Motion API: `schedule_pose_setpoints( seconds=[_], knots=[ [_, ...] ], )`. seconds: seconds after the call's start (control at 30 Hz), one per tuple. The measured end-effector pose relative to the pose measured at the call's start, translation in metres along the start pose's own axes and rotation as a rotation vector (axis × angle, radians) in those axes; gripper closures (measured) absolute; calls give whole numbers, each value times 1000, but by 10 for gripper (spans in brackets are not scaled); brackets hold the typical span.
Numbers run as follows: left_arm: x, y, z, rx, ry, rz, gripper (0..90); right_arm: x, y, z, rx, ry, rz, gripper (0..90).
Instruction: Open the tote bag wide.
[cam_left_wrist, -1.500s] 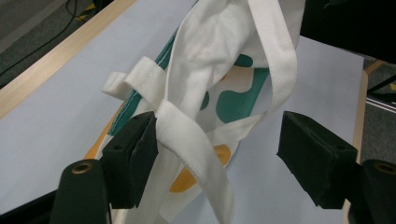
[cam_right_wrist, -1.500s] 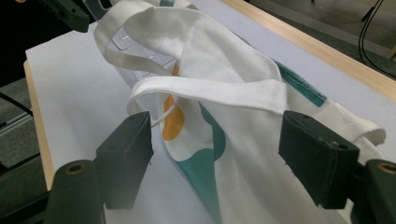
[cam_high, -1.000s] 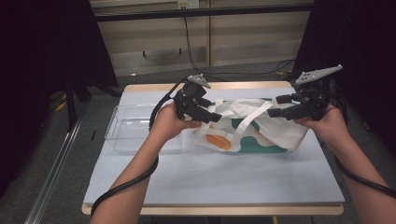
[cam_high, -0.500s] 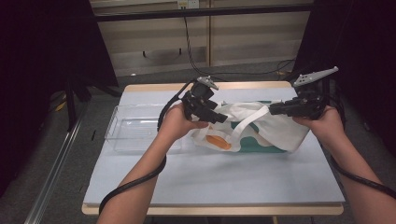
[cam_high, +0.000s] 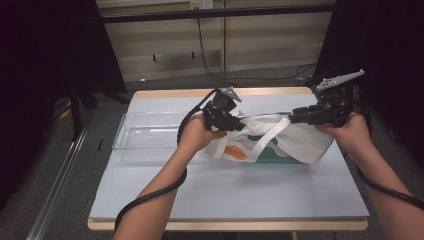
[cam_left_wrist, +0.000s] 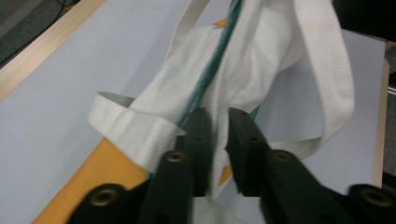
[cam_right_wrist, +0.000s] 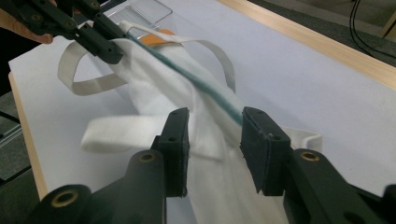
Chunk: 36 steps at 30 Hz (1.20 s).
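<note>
White canvas is what you are gripping: the tote bag is hanging stretched between your two tools above the table. Your left hand-held gripper has just been closing and is pinching the bag's rim. Your right hand-held gripper has just been opening; its pads are standing apart around the cloth, so that end is likely to slip out and sag. A loose strap is dangling below and could snag. The bag's long axis is running from one hand-held gripper to the other.
</note>
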<state>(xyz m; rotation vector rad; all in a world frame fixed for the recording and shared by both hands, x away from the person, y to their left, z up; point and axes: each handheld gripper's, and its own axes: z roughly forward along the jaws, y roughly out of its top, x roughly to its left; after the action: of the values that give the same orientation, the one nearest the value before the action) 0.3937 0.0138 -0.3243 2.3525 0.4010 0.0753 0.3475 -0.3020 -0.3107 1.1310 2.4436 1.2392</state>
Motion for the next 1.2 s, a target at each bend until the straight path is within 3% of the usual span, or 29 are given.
schedule_pose_setpoints(
  seconds=[0.2, 0.4, 0.43, 0.47, 0.5, 0.67, 0.83, 1.2],
  knots=[
    [-2, -2, -2, 4, -8, 21, 882, -2, 9, 1, -6, -38, -18, 500],
    [-6, -2, -5, 9, -10, 44, 883, -4, 13, 5, 18, -34, -23, 508],
    [-7, -2, -5, 5, -11, 44, 883, -3, 13, 10, 56, -38, -36, 535],
    [-7, -1, -5, 5, -8, 48, 883, -3, 13, 10, 56, -38, -36, 535],
    [-7, -1, -5, 6, -14, 53, 883, -2, 12, 15, 92, -17, -43, 583],
    [-8, -1, -6, 4, -17, 60, 883, -3, 9, 22, 129, 17, -58, 846],
    [-14, -3, -8, -14, -24, 78, 885, -3, 10, 22, 126, 0, -55, 865],
    [-26, -14, -9, 10, -64, 121, 886, -8, 16, 24, 122, -23, -22, 866]
  ],
)
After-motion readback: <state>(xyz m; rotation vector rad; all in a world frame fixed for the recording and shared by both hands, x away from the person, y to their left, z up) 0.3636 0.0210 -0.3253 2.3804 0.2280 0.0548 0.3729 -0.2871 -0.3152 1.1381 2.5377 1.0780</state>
